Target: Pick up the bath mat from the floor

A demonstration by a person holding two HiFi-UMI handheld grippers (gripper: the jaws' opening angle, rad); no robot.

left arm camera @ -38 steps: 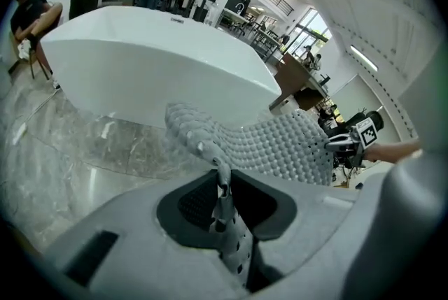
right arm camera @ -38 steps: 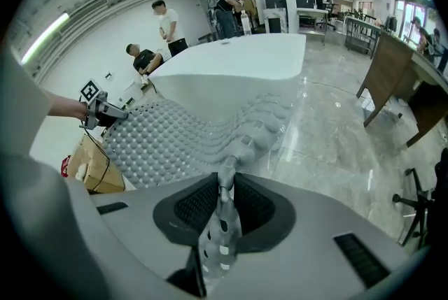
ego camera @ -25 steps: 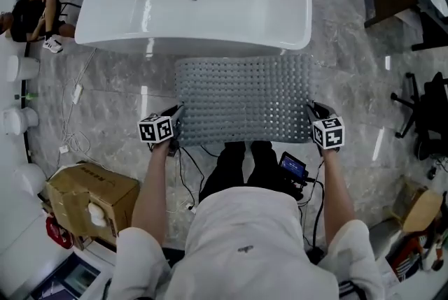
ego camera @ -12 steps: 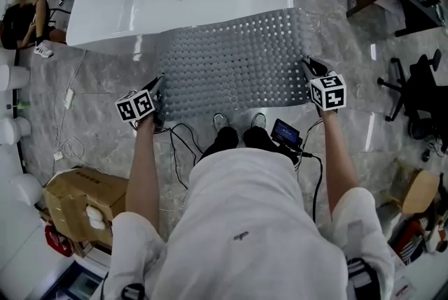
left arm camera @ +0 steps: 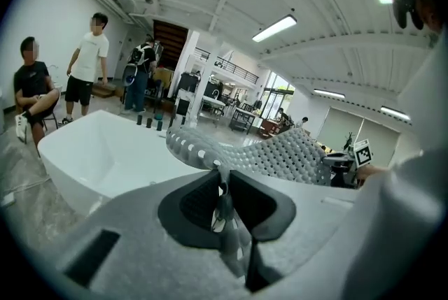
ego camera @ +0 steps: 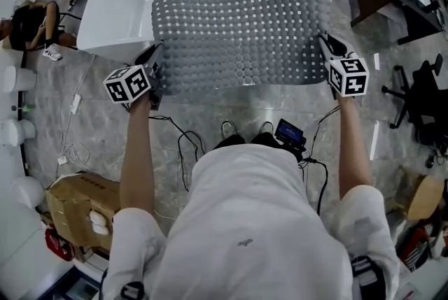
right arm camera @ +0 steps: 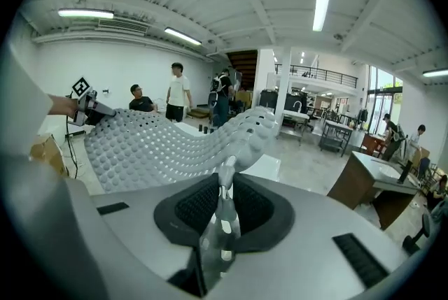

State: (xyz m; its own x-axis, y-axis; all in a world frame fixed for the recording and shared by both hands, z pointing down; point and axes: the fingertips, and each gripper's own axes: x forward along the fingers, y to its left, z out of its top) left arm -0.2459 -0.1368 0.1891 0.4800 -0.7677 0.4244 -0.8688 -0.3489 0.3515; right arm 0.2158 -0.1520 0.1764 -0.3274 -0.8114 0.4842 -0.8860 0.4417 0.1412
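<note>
The left gripper (ego camera: 155, 62) and right gripper (ego camera: 326, 47) had fingers (right arm camera: 199, 204) clamped on the mat's (ego camera: 241, 33) near corners; holding them level and apart should have kept it, seemingly clear, off the tub (ego camera: 112, 12).

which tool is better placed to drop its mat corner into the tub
Likely left: the left tool grips the bath mat by the bathtub rim; the right tool holds its corner past the tub's end.

Rubbery bath mat (ego camera: 238, 33), bumpy w/ holes, glossy white tub (ego camera: 119, 5), polished stone floor (ego camera: 98, 138)
</note>
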